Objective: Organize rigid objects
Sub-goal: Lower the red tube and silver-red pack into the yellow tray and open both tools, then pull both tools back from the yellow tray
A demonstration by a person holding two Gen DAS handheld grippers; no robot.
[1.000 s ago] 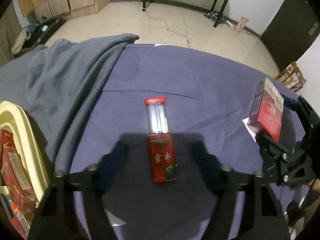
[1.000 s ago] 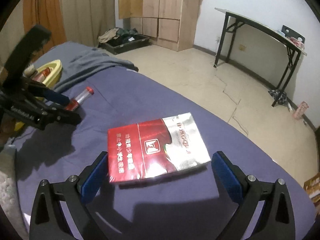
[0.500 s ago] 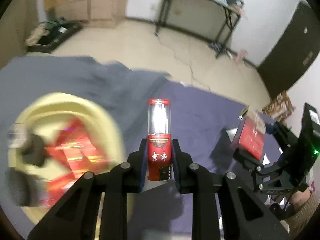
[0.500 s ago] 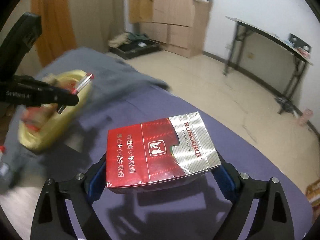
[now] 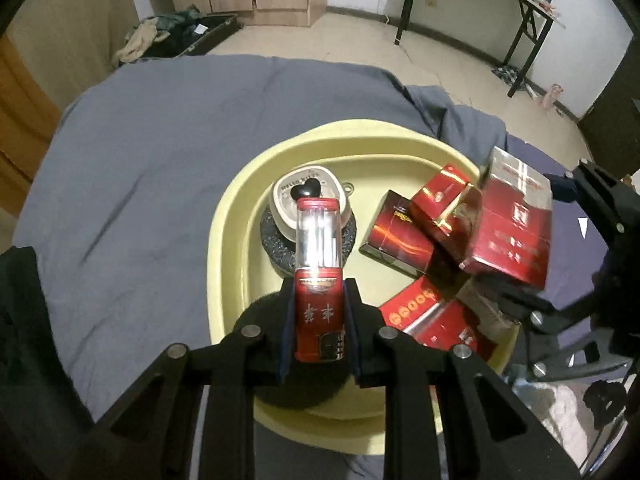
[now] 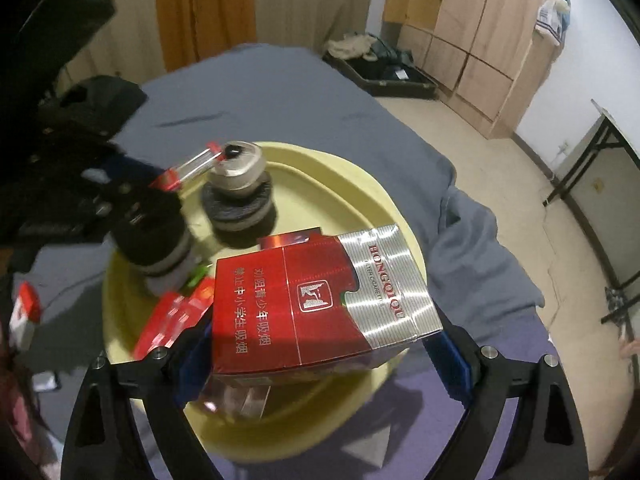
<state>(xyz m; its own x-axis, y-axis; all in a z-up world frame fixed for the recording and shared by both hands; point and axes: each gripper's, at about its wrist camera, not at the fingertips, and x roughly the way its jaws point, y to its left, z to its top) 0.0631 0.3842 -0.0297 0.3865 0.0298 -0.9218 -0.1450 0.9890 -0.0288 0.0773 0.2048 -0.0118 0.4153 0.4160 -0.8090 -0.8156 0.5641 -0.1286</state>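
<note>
left tool (image 5: 319, 336): black | blue pads | silver screws

Red lighter (image 5: 319, 280) between fingers (image 5: 352, 312) above yellow basin (image 5: 232, 240)

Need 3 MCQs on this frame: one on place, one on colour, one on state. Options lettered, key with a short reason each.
1. Where is the round grey-and-white puck with a black heart on top?
A. inside the pale yellow plastic basin
B. on the blue-grey bedsheet
C. on the floor

2. What colour is the cap of the clear-topped red tube?
A. blue
B. red
C. green

3. How is the red-and-silver cigarette pack?
A. lying flat on the sheet
B. held above the basin by the right gripper
C. pinched in the left gripper

Key: 1 A, the puck sits on the basin floor. 2 B, the cap at the tube's far end is red. 3 B, the right gripper's blue pads press on the pack's two ends, with the basin beneath it; the left gripper is clamped on the tube.
</note>
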